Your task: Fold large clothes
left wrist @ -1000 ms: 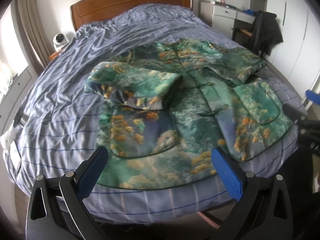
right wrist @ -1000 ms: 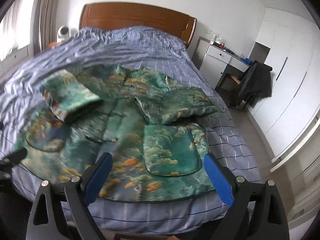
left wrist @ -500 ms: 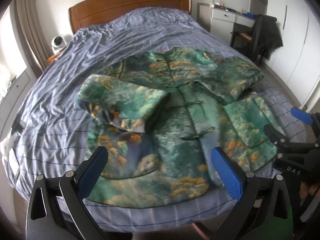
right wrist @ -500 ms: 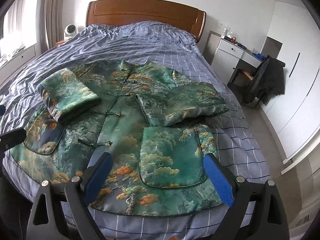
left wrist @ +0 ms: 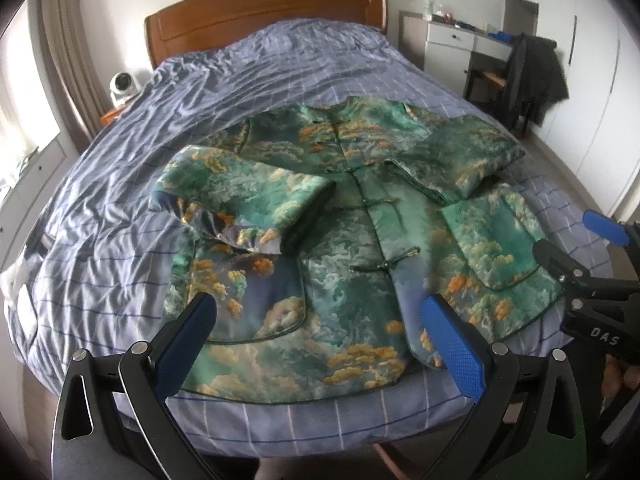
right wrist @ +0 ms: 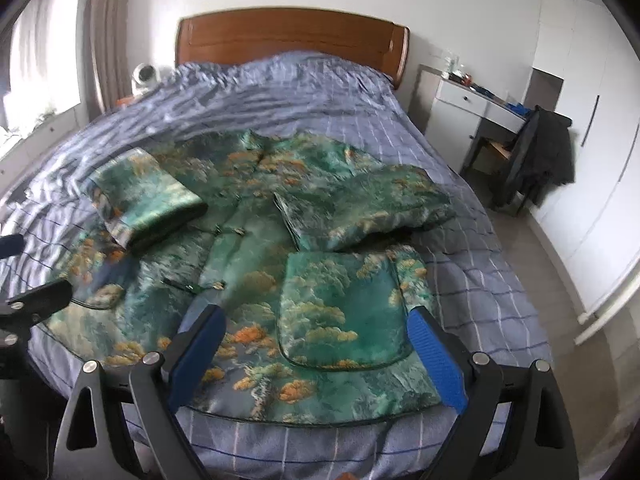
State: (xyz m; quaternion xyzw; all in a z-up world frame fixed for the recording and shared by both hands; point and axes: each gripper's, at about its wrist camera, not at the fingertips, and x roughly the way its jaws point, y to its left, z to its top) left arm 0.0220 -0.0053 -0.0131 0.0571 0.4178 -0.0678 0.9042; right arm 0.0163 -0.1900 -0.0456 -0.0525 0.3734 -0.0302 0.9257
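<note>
One jacket — green brocade with orange and cream cloud-and-tree print, laid front-up across the foot half of the bed, hem toward the cameras. Two sleeves, both folded inward over the chest: left sleeve, right sleeve. Two patch pockets on the lower front, one per side: left pocket, right pocket. Several frog closures down the centre placket; the exact count cannot be told.

One bedspread, blue-grey with a thin grid, wrinkled toward the pillow end. One wooden headboard.

Two grippers. Left gripper: jaws spread wide, nothing between the blue pads, hanging over the hem by the left pocket. Right gripper: jaws likewise spread and empty, over the hem at the right pocket.

Surroundings — one white desk, one chair draped with a dark garment, one small white camera beside the bed.
</note>
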